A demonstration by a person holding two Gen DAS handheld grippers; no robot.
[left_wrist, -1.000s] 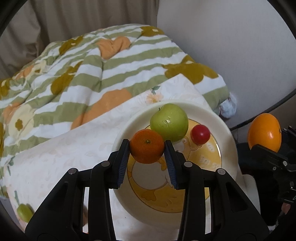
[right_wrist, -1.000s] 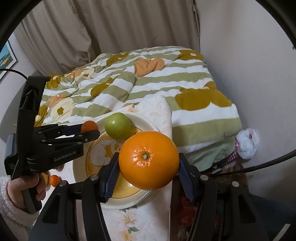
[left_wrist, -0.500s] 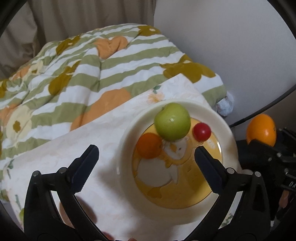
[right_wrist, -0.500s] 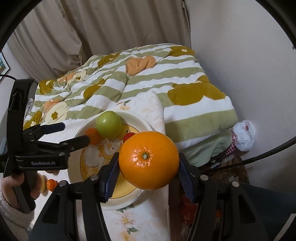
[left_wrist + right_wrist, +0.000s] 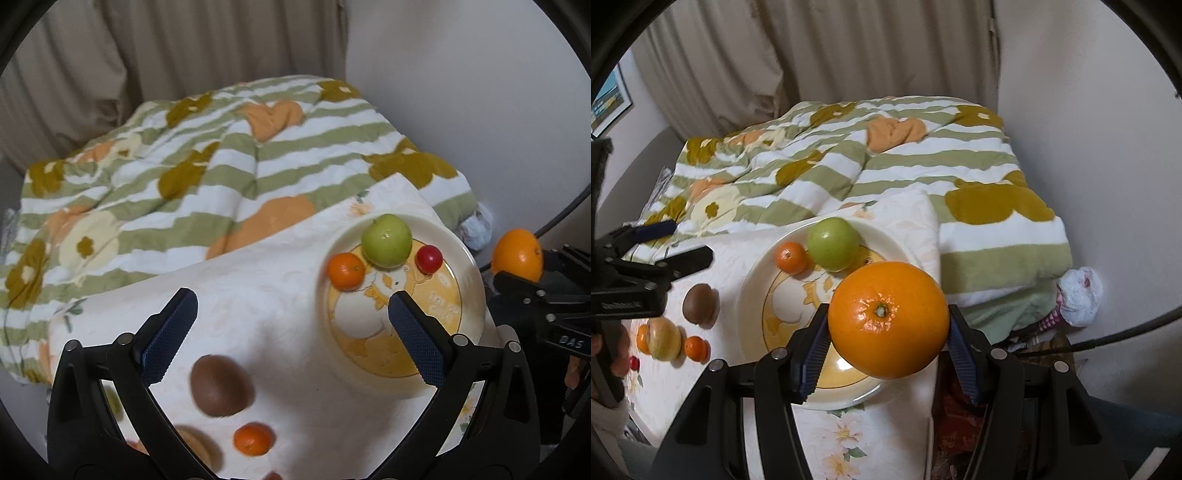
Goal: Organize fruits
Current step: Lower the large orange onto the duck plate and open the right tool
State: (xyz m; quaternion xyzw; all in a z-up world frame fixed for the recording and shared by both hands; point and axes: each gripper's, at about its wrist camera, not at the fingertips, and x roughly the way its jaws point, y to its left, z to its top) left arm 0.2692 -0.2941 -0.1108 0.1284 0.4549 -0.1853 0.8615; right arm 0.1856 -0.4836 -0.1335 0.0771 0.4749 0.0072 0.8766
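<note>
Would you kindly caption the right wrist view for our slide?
Right tongs grip a large orange above the plate holding a green apple and mandarin.

Black gripper frames — blue ribbed pads, silver screws

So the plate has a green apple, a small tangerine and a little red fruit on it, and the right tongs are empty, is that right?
Not quite. The right tongs are shut on a big orange, as the right wrist view shows. The plate does hold the green apple, small tangerine and little red fruit.

glossy orange, quilted cloth blanket
</note>
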